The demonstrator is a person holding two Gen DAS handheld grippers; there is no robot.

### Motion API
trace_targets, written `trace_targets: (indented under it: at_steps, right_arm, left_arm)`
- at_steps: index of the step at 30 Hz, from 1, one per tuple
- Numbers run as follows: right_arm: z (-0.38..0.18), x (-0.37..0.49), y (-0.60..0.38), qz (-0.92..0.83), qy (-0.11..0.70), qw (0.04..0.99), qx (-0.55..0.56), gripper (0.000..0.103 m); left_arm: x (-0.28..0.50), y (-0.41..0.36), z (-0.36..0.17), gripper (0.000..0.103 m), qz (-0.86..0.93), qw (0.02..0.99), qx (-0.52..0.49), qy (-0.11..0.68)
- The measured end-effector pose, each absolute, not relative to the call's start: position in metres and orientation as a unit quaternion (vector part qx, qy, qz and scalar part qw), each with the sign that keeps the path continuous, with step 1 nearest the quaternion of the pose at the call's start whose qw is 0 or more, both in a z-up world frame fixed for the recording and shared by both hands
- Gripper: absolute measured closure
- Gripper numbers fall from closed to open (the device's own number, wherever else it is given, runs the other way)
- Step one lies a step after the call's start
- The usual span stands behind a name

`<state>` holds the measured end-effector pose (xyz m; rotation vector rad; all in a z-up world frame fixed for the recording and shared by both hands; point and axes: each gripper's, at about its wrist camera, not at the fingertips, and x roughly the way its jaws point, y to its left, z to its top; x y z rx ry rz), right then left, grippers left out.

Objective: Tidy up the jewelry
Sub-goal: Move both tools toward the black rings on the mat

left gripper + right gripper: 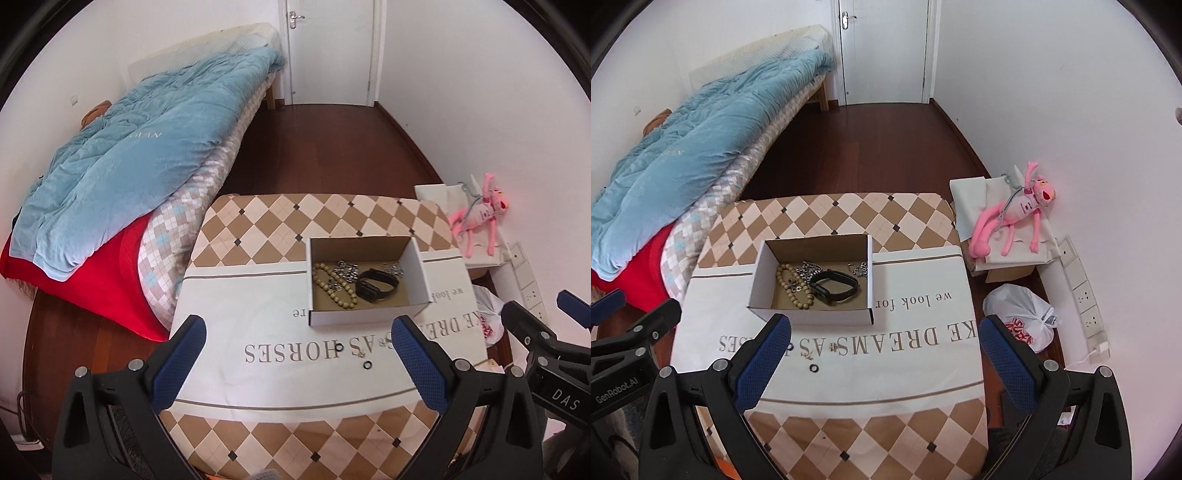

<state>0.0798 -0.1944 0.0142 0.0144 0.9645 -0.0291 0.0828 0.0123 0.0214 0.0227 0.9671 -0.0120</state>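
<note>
- Jewelry sits in two groups: most of it already lies in the open cardboard box (pixel 365 280), and a few small pieces are loose on the printed cloth (pixel 827 384) in front of it.
- Inside the box are a wooden bead bracelet (pixel 332 286) at the 9 o'clock side, a silver chain (pixel 347 271) toward 12 o'clock, a black wristband (pixel 376 286) in the middle, and another silver piece (pixel 395 267) at 2 o'clock.
- Loose on the cloth: a black ring (pixel 814 368), a second ring (pixel 338 348) on the lettering, and two small metal trinkets (pixel 833 347), too small to identify.
- Left gripper (pixel 295 369) hovers above the near edge of the cloth, jaws spread wide, holding nothing.
- Right gripper (pixel 884 369) hovers likewise, jaws wide and empty.
- Deciding relation: in the right wrist view the black ring lies at about 11 o'clock between the fingers, close to the left finger (pixel 762 363); in the left wrist view the same ring (pixel 367 365) lies at 1 o'clock near the right finger (pixel 419 363). It lies between the two grippers, so I cannot tell which is nearer.
- The box is straight ahead at 12 o'clock, its long axis running left to right, so a picked ring would likely travel forward into it.
</note>
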Motion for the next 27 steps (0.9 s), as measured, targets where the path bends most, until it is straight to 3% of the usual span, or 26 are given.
trace_targets:
  at_steps: [12,21,24,26,27]
  right_arm:
    - [0.036,0.056,-0.199,0.008,0.452,0.891,0.036,0.000]
    - [-0.070,0.071,-0.193,0.040,0.534,0.842,0.066,0.002]
    - [-0.118,0.079,-0.189,0.067,0.565,0.816,0.104,0.013]
    - [-0.142,0.083,-0.186,0.078,0.576,0.804,0.124,0.029]
    - [-0.151,0.086,-0.182,0.082,0.577,0.803,0.126,0.031]
  left_arm:
    - [0.059,0.012,0.039,0.000,0.022,0.900,0.011,0.435]
    - [0.076,0.032,-0.058,0.000,0.055,0.856,0.034,0.514]
    - [0.080,0.039,-0.098,0.000,0.066,0.834,0.044,0.546]
    - [0.084,0.042,-0.120,0.000,0.075,0.823,0.051,0.561]
    - [0.086,0.043,-0.130,0.000,0.077,0.818,0.053,0.568]
